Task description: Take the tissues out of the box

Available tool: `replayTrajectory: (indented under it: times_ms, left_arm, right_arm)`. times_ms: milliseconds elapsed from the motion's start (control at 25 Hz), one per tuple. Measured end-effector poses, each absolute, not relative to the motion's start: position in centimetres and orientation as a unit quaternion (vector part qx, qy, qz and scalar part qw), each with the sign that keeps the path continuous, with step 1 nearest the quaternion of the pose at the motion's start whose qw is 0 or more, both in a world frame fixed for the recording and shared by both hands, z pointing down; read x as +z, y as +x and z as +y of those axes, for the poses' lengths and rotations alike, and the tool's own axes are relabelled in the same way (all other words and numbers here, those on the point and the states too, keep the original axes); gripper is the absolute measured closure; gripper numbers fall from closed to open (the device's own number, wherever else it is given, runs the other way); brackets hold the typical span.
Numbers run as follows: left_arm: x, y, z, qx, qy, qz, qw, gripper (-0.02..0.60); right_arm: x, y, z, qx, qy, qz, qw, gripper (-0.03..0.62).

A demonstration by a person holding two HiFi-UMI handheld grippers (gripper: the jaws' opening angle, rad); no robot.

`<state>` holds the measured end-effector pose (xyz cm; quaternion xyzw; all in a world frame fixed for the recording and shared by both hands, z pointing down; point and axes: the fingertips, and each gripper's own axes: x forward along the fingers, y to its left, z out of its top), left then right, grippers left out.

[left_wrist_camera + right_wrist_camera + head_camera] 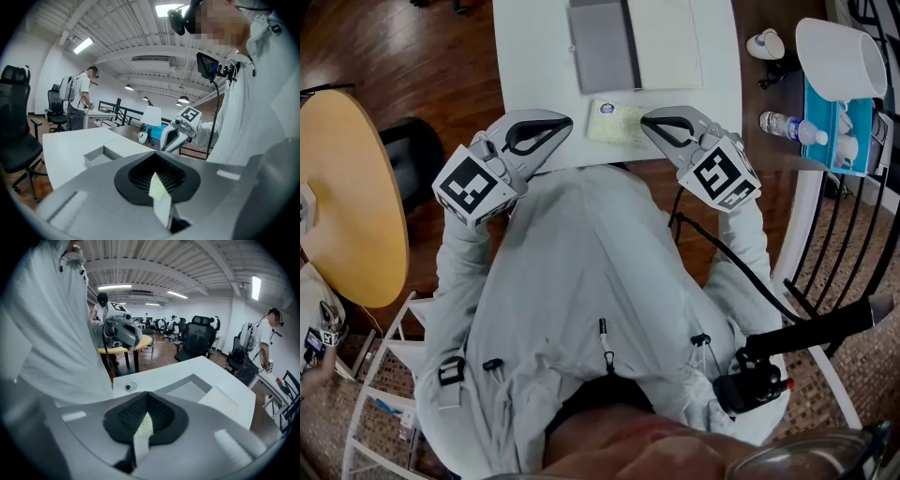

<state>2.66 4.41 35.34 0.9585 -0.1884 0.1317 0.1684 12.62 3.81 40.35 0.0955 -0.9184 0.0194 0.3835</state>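
Note:
A small pale yellow tissue pack [616, 122] lies at the near edge of the white table [534, 56]. My left gripper [570, 120] points at its left end with a small gap. My right gripper [645, 120] points at its right end, its tip at the pack's edge. Both pairs of jaws are shut, their tips meeting in the left gripper view [153, 153] and the right gripper view [148, 393]. A pale strip shows in the slot between each pair of jaws; I see no hold on the pack. A flat grey box [602, 45] lies farther back.
A white sheet [666, 42] lies beside the grey box. A round yellow table [347, 187] stands to the left. On the right are a black railing [825, 234], a water bottle [787, 127], a cup [766, 44] and a blue box [839, 122]. Other people and office chairs are farther off.

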Motion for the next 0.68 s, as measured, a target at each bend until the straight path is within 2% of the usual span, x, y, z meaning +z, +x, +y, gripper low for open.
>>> replayTrajectory:
  times_ms: [360,680]
  left_arm:
    - [35.9,1.8,4.6,0.13,0.955,-0.204,0.174,0.566]
    - [36.1,0.3,4.9,0.152,0.95,-0.214,0.167,0.566]
  right_arm:
    - [42.1,13.4,4.9,0.038,0.11,-0.912,0.394,0.592]
    - [39.7,12.7,2.3,0.014,0.127,-0.915,0.384,0.592]
